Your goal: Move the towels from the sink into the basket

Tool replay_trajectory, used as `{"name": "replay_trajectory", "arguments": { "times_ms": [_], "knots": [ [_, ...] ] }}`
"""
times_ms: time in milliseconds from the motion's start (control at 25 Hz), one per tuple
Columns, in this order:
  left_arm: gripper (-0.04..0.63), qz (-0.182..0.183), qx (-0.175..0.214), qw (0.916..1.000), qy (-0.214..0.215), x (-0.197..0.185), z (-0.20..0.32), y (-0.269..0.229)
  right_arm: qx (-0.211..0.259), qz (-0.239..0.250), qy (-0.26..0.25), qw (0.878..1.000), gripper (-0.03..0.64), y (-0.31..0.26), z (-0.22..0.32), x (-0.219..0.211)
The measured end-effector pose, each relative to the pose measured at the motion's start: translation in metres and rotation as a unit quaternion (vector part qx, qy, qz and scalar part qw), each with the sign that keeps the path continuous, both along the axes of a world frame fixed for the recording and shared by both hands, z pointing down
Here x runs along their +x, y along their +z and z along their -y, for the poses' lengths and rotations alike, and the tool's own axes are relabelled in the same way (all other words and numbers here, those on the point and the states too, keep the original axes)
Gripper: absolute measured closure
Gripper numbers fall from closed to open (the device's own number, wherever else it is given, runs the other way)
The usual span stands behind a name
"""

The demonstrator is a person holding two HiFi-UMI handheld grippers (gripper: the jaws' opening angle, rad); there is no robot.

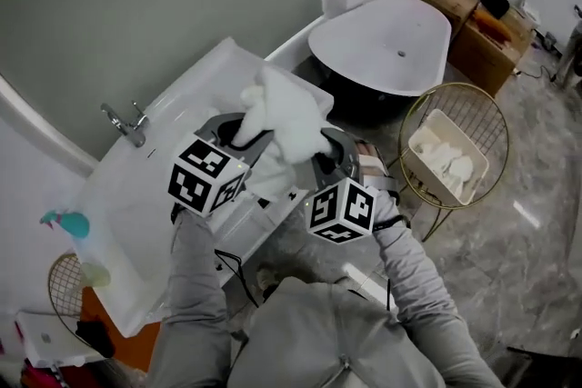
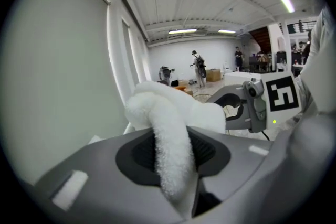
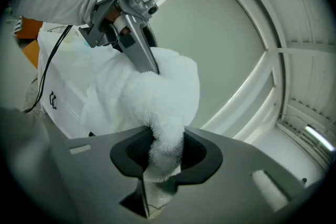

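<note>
Two grippers clamp one white towel above the sink.
Left gripper (image 1: 243,131) and right gripper (image 1: 324,155) each pinch a fold of the towel (image 1: 286,115), held up over the sink's (image 1: 168,173) right edge. Beyond the sink sits a bathtub (image 1: 382,36). Farther right of the sink, the wire basket (image 1: 452,85) holds more towels (image 1: 450,161).

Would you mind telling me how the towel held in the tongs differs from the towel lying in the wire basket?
The held towel hangs in the air by the sink, while the basket towel rests inside the basket. The held towel is pinched by both the left tongs and the right tongs and bridges between them; the basket towel lies loose and crumpled, with nothing touching it. Both are white.
</note>
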State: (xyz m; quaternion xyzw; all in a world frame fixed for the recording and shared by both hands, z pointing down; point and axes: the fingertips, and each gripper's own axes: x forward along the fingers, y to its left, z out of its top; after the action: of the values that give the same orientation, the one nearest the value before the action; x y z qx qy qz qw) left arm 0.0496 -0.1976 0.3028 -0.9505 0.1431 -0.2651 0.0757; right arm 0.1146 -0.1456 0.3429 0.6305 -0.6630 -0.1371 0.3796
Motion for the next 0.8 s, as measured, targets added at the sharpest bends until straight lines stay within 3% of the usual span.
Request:
{"name": "replay_trajectory", "arguments": {
  "times_ms": [200, 360, 560, 800],
  "knots": [
    [0.414, -0.006, -0.010, 0.9962, 0.086, 0.118, -0.056, 0.006, 0.000, 0.001, 0.095, 0.995, 0.520, 0.002, -0.070, 0.110],
    [0.414, -0.004, -0.023, 0.9868, 0.160, 0.206, -0.102, 0.017, -0.001, 0.014, 0.176, 0.984, 0.520, 0.010, -0.125, 0.188],
    [0.414, 0.002, -0.035, 0.9638, 0.264, 0.314, -0.165, 0.033, -0.008, 0.033, 0.285, 0.958, 0.520, 0.025, -0.199, 0.277],
    [0.414, 0.009, -0.047, 0.9373, 0.345, 0.412, -0.204, 0.054, -0.021, 0.050, 0.374, 0.926, 0.520, 0.044, -0.242, 0.359]
  ]
}}
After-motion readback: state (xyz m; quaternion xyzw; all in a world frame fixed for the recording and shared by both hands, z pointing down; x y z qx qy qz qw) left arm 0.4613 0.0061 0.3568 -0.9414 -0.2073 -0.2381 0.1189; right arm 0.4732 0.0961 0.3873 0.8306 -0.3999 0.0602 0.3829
